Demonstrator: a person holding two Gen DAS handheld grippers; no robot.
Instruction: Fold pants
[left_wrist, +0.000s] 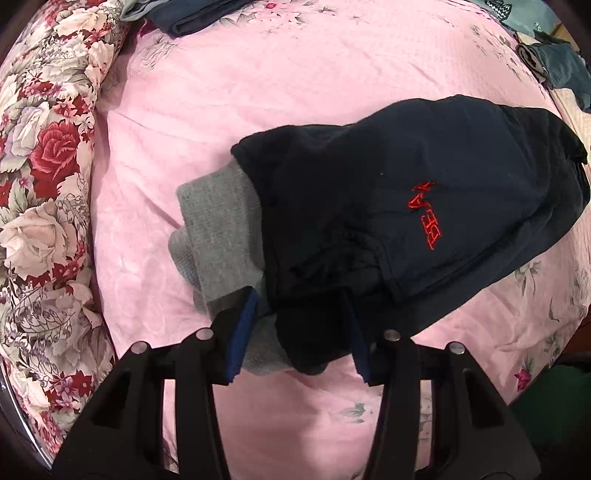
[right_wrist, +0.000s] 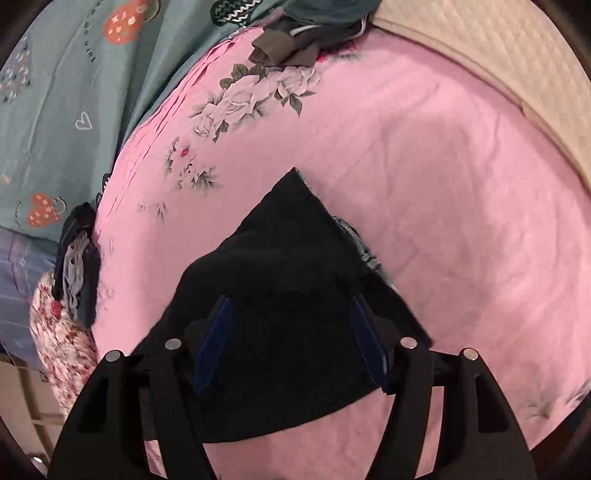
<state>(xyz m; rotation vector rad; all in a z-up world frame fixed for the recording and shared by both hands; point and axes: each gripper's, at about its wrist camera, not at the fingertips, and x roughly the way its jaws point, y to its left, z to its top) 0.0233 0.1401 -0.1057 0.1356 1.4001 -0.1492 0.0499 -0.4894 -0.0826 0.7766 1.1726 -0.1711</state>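
Dark navy pants (left_wrist: 424, 177) with red embroidered letters lie folded on the pink bed sheet (left_wrist: 258, 92). Their grey ribbed cuffs (left_wrist: 218, 229) stick out to the left. My left gripper (left_wrist: 299, 299) is open, and its blue-padded fingers straddle the cuff end, with grey and navy cloth lying between them. In the right wrist view the pants (right_wrist: 288, 240) show as a dark, pointed fold. My right gripper (right_wrist: 291, 301) is open too, fingers wide apart on either side of the near edge of the cloth. Neither gripper pinches the fabric.
A rolled floral quilt (left_wrist: 44, 166) borders the sheet on the left. A folded dark garment (left_wrist: 192, 18) and a pile of dark clothes (left_wrist: 554, 66) lie at the far edge. A teal mushroom-print blanket (right_wrist: 66, 92), a beige quilted mat (right_wrist: 498, 55) and more clothes (right_wrist: 77, 266) ring the sheet.
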